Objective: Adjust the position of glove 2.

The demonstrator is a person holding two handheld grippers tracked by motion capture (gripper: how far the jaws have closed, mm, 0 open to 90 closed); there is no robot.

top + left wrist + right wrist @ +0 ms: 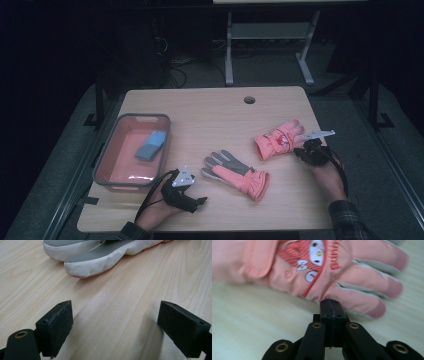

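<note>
Motion blurs the pink glove [332,272]; its cuff runs past the frame edge.

Red letters "bunn…", rest cut off, on back of pink glove [332,272] w/ cartoon face

2 pink gloves [278,140] [236,173], 1 bin [106,150], 1 blue sponge [151,145], 1 table [210,115].

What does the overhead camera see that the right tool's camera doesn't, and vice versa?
High view: a red bin holding a blue cloth, and a second glove lying grey palm up. Right gripper view: the cartoon face and lettering on the pink glove, with the right tool shut beside its fingers. Shared: that glove and the wooden table.
</note>
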